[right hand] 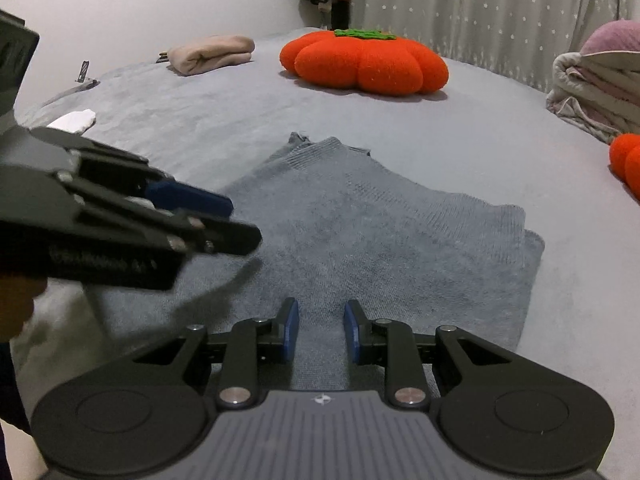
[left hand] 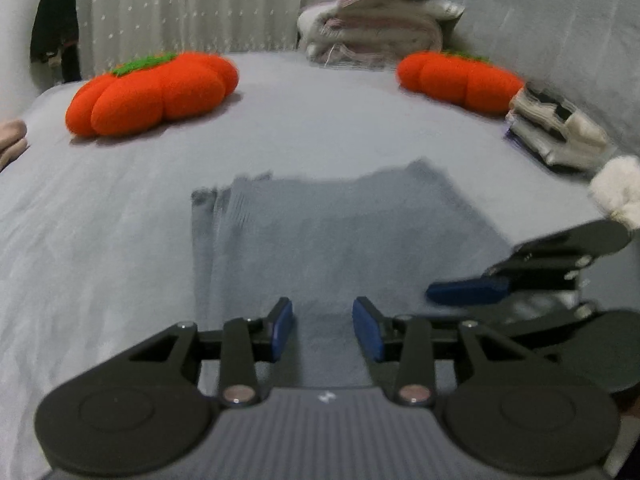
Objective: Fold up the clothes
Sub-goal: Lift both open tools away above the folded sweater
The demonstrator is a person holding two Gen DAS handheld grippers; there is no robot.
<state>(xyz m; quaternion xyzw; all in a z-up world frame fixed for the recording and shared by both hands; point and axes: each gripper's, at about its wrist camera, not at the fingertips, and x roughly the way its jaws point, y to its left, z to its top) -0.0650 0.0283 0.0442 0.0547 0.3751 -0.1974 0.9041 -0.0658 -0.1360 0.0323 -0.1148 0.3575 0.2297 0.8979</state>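
Observation:
A grey-blue knit garment (left hand: 332,232) lies folded flat on the grey bed (left hand: 100,220); the right wrist view shows the garment (right hand: 360,224) with its ribbed edge toward the far side. My left gripper (left hand: 322,328) hovers open over its near edge, nothing between the blue pads. My right gripper (right hand: 321,330) is open over the same garment, also holding nothing. Each gripper appears in the other's view: the right gripper (left hand: 472,290) comes in from the right, the left gripper (right hand: 200,204) from the left.
Two orange pumpkin cushions (left hand: 156,92) (left hand: 460,80) sit at the far side of the bed. A stack of folded laundry (left hand: 376,28) stands at the back, another folded pile (left hand: 556,132) at the right. A beige folded garment (right hand: 212,54) lies far left. Curtain (left hand: 192,4) behind.

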